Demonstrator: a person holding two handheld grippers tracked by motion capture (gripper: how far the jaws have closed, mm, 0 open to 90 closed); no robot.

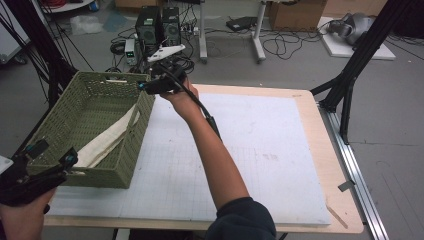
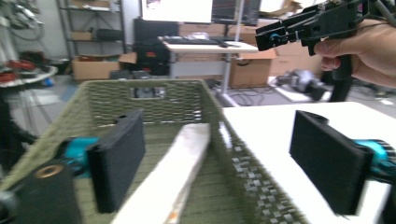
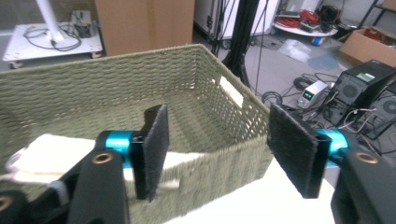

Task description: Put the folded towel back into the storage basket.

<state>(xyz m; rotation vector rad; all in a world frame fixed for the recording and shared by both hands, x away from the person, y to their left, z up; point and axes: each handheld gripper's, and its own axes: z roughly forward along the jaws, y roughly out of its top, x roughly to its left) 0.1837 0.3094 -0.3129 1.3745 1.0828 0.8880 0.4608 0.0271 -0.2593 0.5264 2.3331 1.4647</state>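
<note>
Woven green basket (image 1: 65, 125): cream cloth (image 1: 107, 137) inside | left gripper (image 1: 50, 156): spread | right gripper (image 1: 141, 86): spread, empty

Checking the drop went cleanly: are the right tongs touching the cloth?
Apart. The right gripper view shows the right tongs open over the basket rim, nothing between them, cloth lying inside.

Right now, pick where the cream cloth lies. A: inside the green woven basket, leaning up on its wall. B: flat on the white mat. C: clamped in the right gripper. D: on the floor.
A: the high view shows the cream cloth lying in the green woven basket, one end up against the side wall.
</note>
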